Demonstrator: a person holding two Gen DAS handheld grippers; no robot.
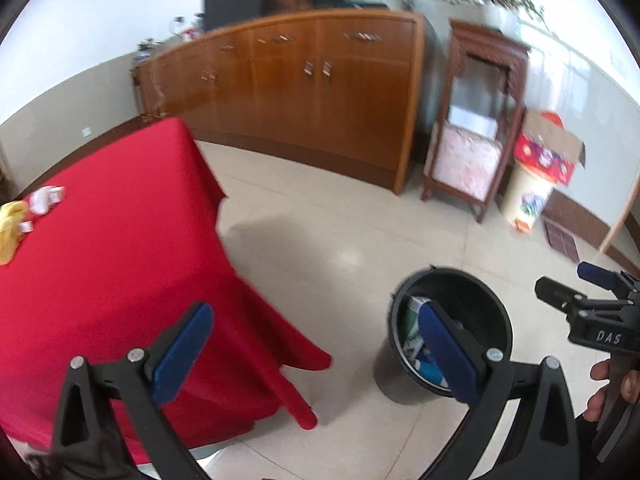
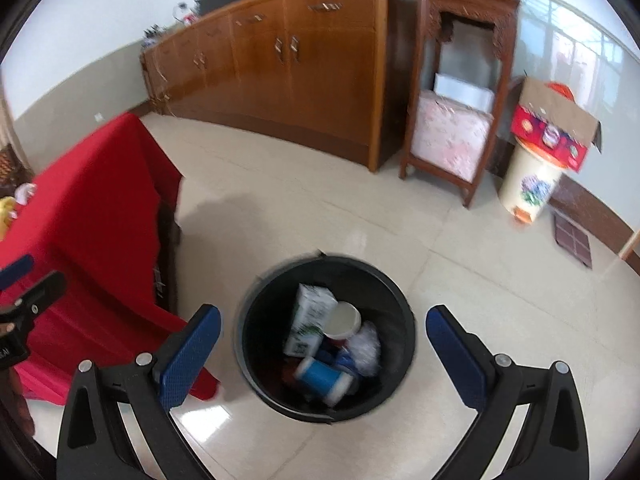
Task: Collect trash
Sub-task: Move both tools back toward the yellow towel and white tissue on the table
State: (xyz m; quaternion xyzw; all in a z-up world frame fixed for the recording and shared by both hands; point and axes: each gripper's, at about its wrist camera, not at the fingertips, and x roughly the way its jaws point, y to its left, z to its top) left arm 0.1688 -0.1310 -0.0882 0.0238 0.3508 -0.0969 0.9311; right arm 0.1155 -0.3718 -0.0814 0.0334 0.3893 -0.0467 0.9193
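A black trash bin (image 2: 256,344) stands on the tiled floor beside a table with a red cloth (image 1: 100,272). It holds a white carton (image 2: 310,316), a white lid (image 2: 342,320), a blue can (image 2: 324,378) and crumpled plastic (image 2: 366,346). My right gripper (image 2: 322,350) is open and empty, right above the bin. My left gripper (image 1: 314,350) is open and empty, over the table's edge, left of the bin (image 1: 480,292). On the cloth's far left lie a yellow peel (image 1: 10,228) and white scraps (image 1: 46,198). The right gripper (image 1: 568,292) shows at the right of the left wrist view.
A long wooden cabinet (image 1: 304,92) lines the back wall. A carved wooden stand (image 2: 456,92) with a pink cushion is to its right. A cream floral bin (image 2: 530,186) with a red cardboard box (image 2: 554,132) on top stands by the right wall.
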